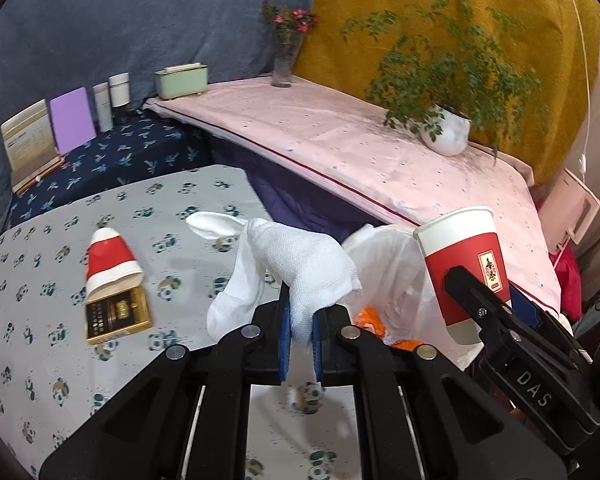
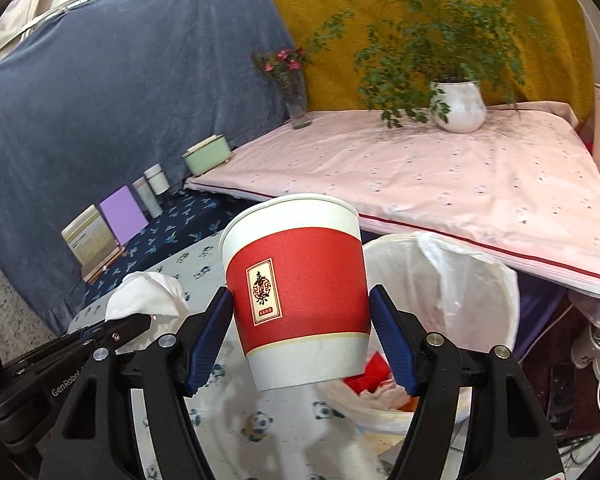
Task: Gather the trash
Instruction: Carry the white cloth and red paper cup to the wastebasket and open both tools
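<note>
Trash fills both our grippers: our left gripper (image 1: 300,328) is clenched on a crumpled white tissue (image 1: 296,268), lifted above the panda-print table (image 1: 40,340), and our right gripper (image 2: 300,336) grasps a red-and-white paper cup (image 2: 300,292), upright and slightly tilted, just left of the white-lined trash bin (image 2: 480,304). A crushed red cup (image 1: 112,264) lies far left on the table, touching a gold-edged box (image 1: 118,314).

My right gripper (image 1: 500,312) has "DAS" in pale letters on its black body, seen from my left cam. My left gripper (image 2: 112,332) reads "GenRobot" along its arm. The red paper cup (image 2: 296,292) I'm holding has a gold-framed label with Chinese characters, too small for me to read properly.
</note>
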